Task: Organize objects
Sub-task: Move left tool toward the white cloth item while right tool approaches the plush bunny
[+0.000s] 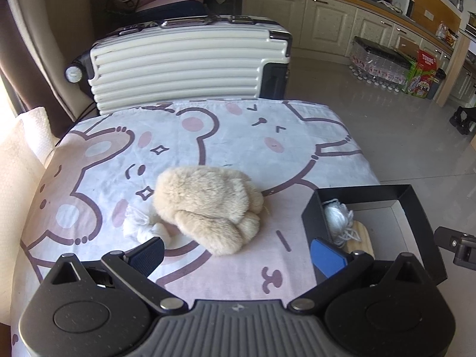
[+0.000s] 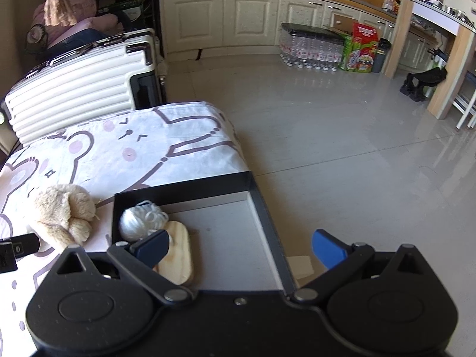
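A beige plush toy [image 1: 208, 206] lies on the table with the bear-print cloth [image 1: 238, 136]; it also shows in the right wrist view [image 2: 64, 212]. A white crumpled cloth piece [image 1: 139, 223] lies at its left. A black open box [image 1: 416, 208] stands at the table's right edge and holds a white yarn ball [image 1: 337, 217] and a pale wooden block [image 1: 361, 238]. In the right wrist view the box [image 2: 261, 208], yarn [image 2: 139, 220] and block [image 2: 178, 253] lie just ahead. My left gripper [image 1: 238, 253] is open and empty, just short of the plush. My right gripper [image 2: 241, 248] is open and empty above the box.
A white ribbed suitcase [image 1: 184, 65] stands behind the table. A white paper towel [image 1: 29, 136] is at the left edge. Beyond the table's right edge the tiled floor [image 2: 342, 148] drops away, with bottled water packs [image 2: 309, 50] and cartons by the kitchen cabinets [image 2: 226, 17].
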A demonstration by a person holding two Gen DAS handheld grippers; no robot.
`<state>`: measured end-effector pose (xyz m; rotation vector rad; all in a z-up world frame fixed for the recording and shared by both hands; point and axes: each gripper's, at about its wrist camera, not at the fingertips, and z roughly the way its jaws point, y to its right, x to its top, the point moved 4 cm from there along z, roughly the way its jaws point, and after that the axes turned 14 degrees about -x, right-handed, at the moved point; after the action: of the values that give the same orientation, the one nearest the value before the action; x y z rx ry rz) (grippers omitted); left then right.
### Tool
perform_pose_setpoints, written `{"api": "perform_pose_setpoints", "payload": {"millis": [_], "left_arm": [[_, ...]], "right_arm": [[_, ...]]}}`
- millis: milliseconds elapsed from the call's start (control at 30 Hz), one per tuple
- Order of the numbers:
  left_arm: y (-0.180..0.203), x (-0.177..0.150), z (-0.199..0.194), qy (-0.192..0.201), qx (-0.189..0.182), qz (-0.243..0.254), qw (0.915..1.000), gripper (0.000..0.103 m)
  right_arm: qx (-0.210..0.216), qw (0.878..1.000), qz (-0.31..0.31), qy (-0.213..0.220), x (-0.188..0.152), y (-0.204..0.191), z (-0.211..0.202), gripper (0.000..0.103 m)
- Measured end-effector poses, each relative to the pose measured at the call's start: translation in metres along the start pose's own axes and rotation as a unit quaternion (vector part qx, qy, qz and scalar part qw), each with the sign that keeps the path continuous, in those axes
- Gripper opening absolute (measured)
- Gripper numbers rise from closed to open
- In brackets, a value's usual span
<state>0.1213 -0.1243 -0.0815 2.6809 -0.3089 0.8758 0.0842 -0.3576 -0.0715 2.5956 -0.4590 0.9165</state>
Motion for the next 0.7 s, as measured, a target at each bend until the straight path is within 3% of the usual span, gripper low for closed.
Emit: {"api": "perform_pose_setpoints", "payload": {"millis": [700], "left_arm": [[-0.105, -0.019, -0.046, 0.021, 0.070, -0.064, 0.9953, 0.103]], "right_arm": [[0.075, 0.995, -0.065, 0.028, 0.001, -0.106, -0.036, 0.103]]}}
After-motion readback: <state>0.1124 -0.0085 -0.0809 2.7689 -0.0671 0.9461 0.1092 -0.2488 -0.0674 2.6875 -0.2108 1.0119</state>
